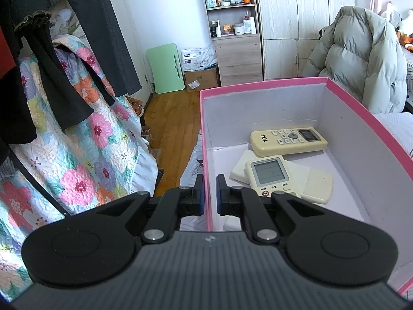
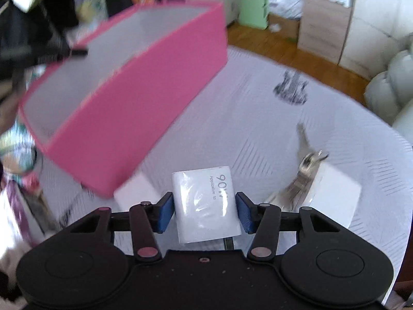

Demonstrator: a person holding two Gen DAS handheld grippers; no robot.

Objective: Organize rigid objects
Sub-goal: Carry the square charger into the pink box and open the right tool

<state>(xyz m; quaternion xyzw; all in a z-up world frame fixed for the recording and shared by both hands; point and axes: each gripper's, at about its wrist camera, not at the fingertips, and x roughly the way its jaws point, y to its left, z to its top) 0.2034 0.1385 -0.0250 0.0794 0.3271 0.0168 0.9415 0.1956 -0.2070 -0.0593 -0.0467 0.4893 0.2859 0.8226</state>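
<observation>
Your left view is sharp and evenly daylit, with soft shadows inside the box [image 1: 284, 108]. Your right view is smeared by motion blur, worst on the box and keys [image 2: 307, 165]. Both bend at the edges.

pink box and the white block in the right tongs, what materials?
Pink box: likely cardboard, matte; thin straight walls, pink outside, white lining inside. White block: probably hard plastic, a charger by its print, under a glossy clear film; wrinkled glare shows.

The white patterned bed [image 2: 258, 108] carries a pink box [image 2: 144, 98] and keys [image 2: 307, 165].
</observation>
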